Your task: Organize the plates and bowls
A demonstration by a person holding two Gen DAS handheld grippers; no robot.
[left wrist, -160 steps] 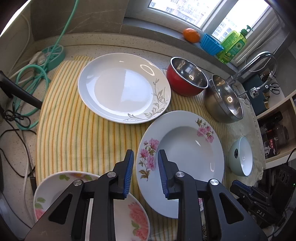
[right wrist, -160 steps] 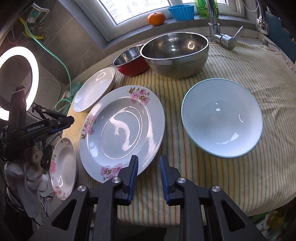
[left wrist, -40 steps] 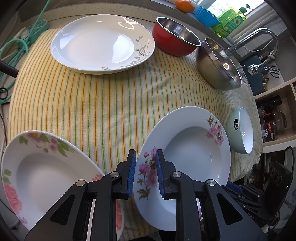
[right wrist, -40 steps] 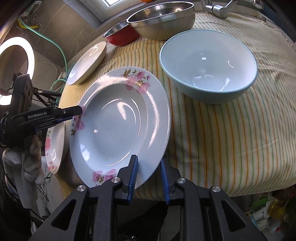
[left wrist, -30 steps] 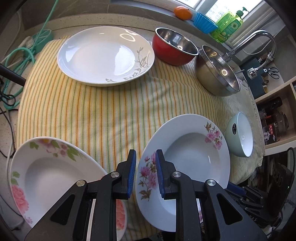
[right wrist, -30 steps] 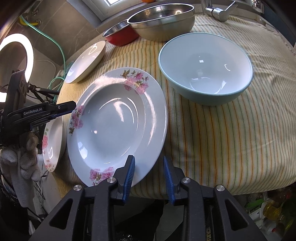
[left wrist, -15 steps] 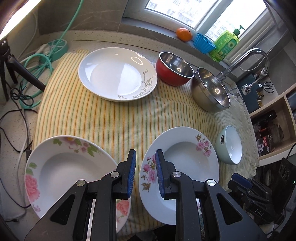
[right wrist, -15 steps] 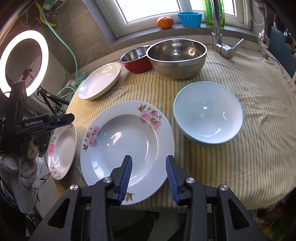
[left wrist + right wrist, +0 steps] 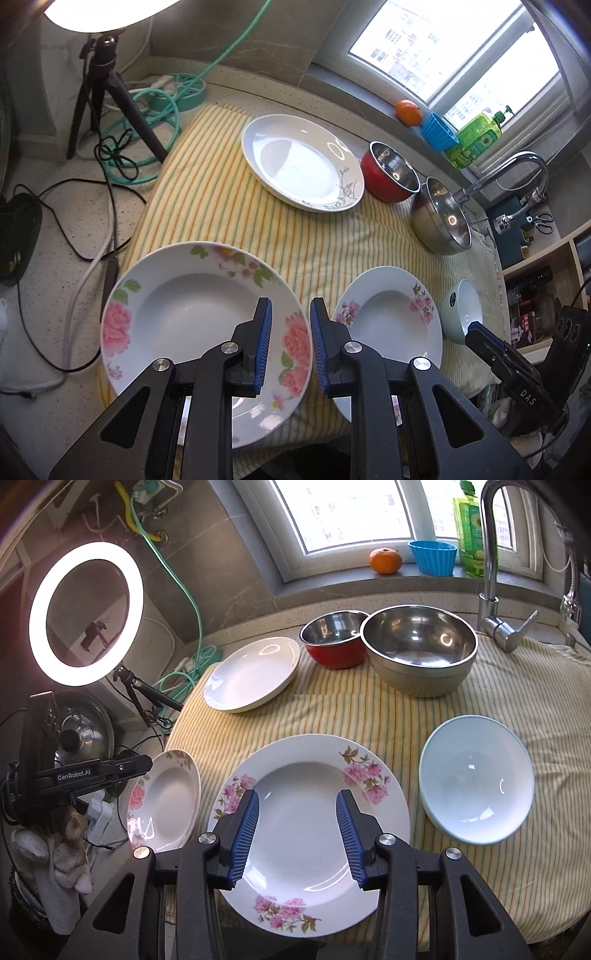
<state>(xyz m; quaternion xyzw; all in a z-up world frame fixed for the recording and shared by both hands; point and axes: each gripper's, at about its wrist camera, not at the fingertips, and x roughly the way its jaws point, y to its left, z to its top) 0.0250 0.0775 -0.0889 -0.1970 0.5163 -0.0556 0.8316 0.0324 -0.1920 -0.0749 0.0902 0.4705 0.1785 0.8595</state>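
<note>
Right claw (image 9: 297, 834) wider, above plate (image 9: 308, 897)

Daylight pours through the window (image 9: 354, 513) at the back, bleaching its panes almost white, while a lit ring light (image 9: 85, 613) glows hard at the left and flares at the top corner of the left wrist view. Both sources leave bright glints on the steel bowl (image 9: 419, 653) and the white plate (image 9: 301, 171). The fisheye bends straight lines and darkens the corners; the centre stays sharp, without motion blur.
</note>
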